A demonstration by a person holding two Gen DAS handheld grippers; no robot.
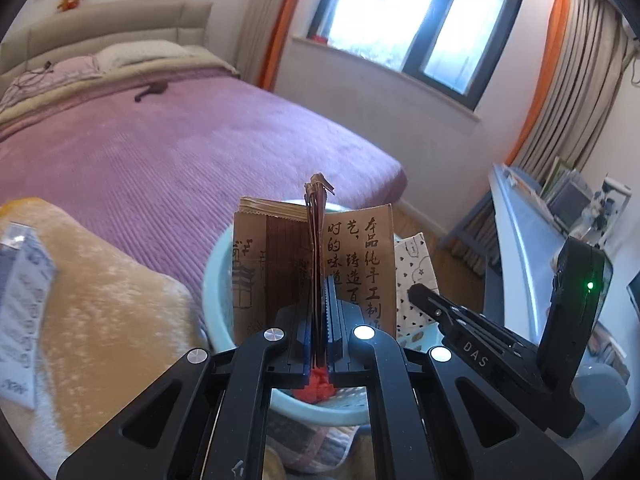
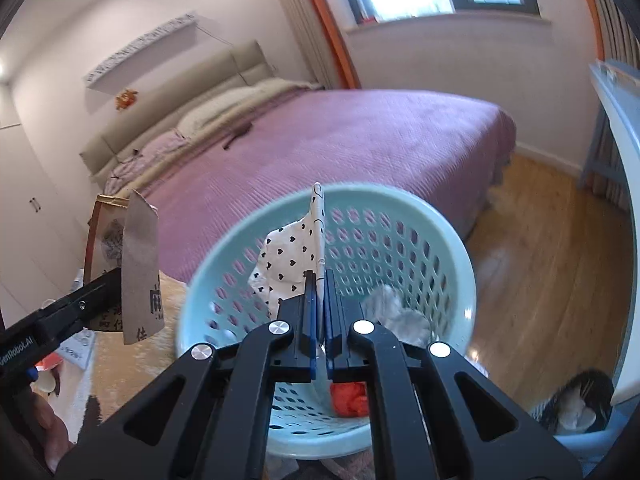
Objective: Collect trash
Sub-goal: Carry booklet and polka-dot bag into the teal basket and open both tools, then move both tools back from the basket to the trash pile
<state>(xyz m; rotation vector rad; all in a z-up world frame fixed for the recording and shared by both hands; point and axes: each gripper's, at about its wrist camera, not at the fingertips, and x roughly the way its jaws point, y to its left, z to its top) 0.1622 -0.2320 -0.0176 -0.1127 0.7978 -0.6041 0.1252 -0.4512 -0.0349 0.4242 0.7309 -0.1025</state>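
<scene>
My left gripper [image 1: 319, 284] is shut on a brown paper bag [image 1: 352, 256] printed with black characters, held upright over the rim of a light blue perforated basket [image 2: 400, 236]. The bag also shows in the right wrist view [image 2: 138, 264], left of the basket. My right gripper [image 2: 319, 280] is shut on a white wrapper with black hearts [image 2: 286, 260], held above the basket's opening; the wrapper shows in the left wrist view [image 1: 414, 280] too. Inside the basket lie a red crumpled piece [image 2: 350, 398] and a clear crumpled plastic piece [image 2: 396, 314].
A bed with a purple cover [image 2: 340, 148] stands behind the basket. A tan fluffy blanket [image 1: 108, 312] with a printed paper [image 1: 20, 312] lies at the left. Wooden floor [image 2: 540, 240] and a pale blue desk edge [image 2: 624, 200] are at the right.
</scene>
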